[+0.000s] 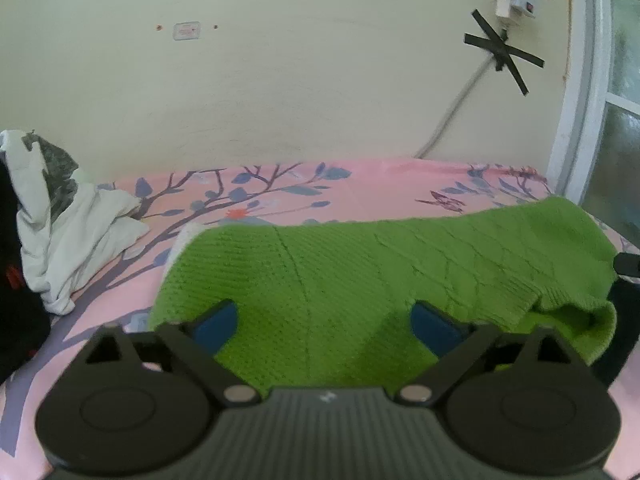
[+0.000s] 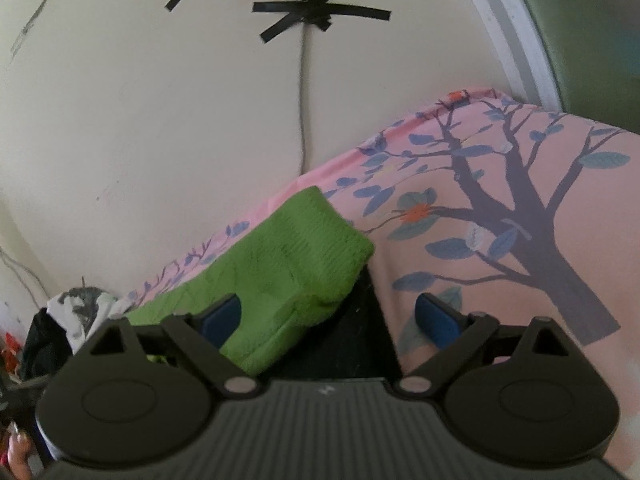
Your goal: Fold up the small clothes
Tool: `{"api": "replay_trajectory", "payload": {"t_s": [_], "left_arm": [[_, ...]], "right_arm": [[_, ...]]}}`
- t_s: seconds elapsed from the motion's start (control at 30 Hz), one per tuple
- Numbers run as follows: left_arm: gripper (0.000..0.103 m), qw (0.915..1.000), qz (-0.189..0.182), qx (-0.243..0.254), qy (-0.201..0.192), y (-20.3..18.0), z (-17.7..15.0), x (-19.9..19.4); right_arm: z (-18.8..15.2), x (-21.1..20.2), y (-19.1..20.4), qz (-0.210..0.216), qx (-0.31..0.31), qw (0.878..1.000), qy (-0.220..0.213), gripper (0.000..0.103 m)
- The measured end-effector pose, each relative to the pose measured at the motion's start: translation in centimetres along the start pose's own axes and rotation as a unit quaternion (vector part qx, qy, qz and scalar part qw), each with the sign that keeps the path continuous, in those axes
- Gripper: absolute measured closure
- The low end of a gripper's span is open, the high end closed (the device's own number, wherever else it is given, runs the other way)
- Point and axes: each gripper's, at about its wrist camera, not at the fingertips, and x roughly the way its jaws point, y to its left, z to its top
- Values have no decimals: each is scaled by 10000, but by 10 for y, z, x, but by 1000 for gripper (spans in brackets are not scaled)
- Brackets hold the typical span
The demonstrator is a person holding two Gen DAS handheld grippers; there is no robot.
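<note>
A green knitted garment [image 1: 360, 276] lies folded across the pink bed sheet [image 1: 380, 188], a seam running down its left half. My left gripper [image 1: 326, 326] hangs just over its near edge, open, the two blue pads [image 1: 216, 326] wide apart and pressing nothing. In the right wrist view the garment's ribbed end [image 2: 296, 264] lies to the left, partly over something black [image 2: 360, 320]. My right gripper [image 2: 328, 320] is open too. Its left blue pad [image 2: 222, 318] stands against the green knit and its right pad is over the bare sheet [image 2: 520, 300].
A crumpled white and grey cloth [image 1: 68, 224] sits at the left of the bed, next to dark items at the edge. The cream wall [image 1: 280, 80] rises right behind the bed, with a taped cable [image 1: 504, 48]. A white window frame [image 1: 580, 100] stands at the right.
</note>
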Motion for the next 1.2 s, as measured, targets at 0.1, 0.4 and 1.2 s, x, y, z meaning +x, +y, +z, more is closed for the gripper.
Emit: {"api": "replay_trajectory", "payload": {"t_s": [0.1,0.4,1.2], "left_arm": [[0,9999,30,96,35,-3,-1,0],[0,9989,111,302,350,-12,-5,0],[82,9657,-2173,-1235,702,-2,3,20]], "right_arm": [[-2,-1,2,138,-105,9998,86,6],[-3,1,5,56,-130,9999,78,6],[10,21,2,326,252,9977,546,78]]}}
